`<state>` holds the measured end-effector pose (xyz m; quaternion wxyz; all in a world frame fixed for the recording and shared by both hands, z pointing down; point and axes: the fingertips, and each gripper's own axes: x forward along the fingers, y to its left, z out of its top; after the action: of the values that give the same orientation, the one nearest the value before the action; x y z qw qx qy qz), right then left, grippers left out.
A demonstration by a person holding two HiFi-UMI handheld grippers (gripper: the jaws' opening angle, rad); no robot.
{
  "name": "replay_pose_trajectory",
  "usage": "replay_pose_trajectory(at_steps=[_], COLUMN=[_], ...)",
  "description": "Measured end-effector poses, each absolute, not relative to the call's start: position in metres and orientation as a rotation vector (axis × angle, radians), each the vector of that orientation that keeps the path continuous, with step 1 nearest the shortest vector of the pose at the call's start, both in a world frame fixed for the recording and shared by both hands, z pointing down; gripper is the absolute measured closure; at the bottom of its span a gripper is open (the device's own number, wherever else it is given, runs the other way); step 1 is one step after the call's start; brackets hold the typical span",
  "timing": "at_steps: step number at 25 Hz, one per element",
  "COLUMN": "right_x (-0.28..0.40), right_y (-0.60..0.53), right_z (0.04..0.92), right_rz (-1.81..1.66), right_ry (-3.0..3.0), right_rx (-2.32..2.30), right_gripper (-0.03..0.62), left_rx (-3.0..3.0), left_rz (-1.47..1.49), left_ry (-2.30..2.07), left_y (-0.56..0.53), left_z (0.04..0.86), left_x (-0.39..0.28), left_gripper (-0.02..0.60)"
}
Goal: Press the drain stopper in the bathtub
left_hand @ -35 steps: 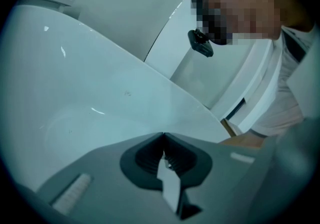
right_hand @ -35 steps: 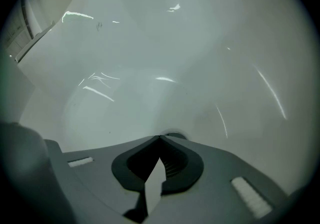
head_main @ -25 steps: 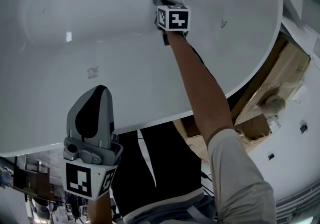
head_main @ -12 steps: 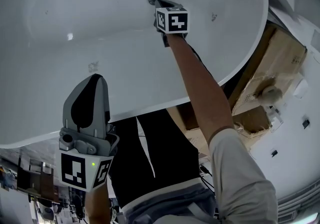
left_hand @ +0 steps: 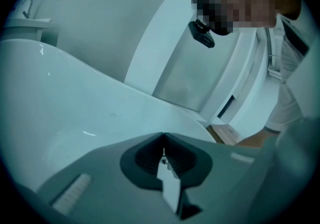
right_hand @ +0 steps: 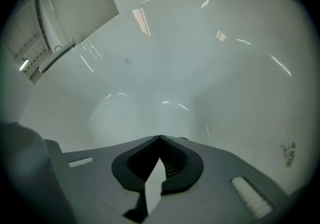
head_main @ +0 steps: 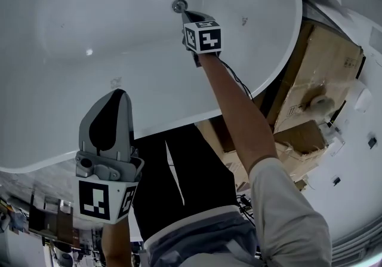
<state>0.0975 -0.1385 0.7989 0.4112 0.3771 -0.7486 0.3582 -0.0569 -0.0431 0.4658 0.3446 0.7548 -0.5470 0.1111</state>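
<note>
The round metal drain stopper (head_main: 178,5) sits in the floor of the white bathtub (head_main: 119,27), at the top of the head view. My right gripper (head_main: 185,14) reaches into the tub with its jaws shut and empty, tips just beside the stopper on its near right side. In the right gripper view the shut right gripper (right_hand: 159,138) points along the tub floor (right_hand: 150,82), and the stopper is hidden behind the jaws. My left gripper (head_main: 122,93) is held outside the tub's near rim, shut on nothing. The left gripper (left_hand: 163,136) faces the tub's outer wall (left_hand: 60,113).
Cardboard boxes (head_main: 325,68) with a roll of tape (head_main: 315,103) on top stand close to the tub's right rim (head_main: 285,63). A cable (head_main: 239,83) trails from the right gripper along the arm. A person's head and camera (left_hand: 202,32) show in the left gripper view.
The right gripper's tips covered part of the stopper a second ago; now the whole stopper shows just past them. The head view has swung, and the left gripper has stayed put.
</note>
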Motion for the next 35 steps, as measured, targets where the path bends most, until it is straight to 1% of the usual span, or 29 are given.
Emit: replay_pose_trajectory(at_steps=[22,35], right_x=[0.1,0.124], right_y=[-0.114,-0.087], right_z=[0.723,0.678], right_rz=[0.966,0.995], right_ry=[-1.968,-1.991], right_rx=[0.959,0.97], right_gripper=[0.597,0.597], left_rx=[2.02,2.045], left_rz=[0.277,0.267], left_ry=[-1.395,-1.38], left_y=[-0.04,-0.039], left_z=[0.396,0.354], left_x=[-0.034,-0.021], left_gripper=[0.581,0.581])
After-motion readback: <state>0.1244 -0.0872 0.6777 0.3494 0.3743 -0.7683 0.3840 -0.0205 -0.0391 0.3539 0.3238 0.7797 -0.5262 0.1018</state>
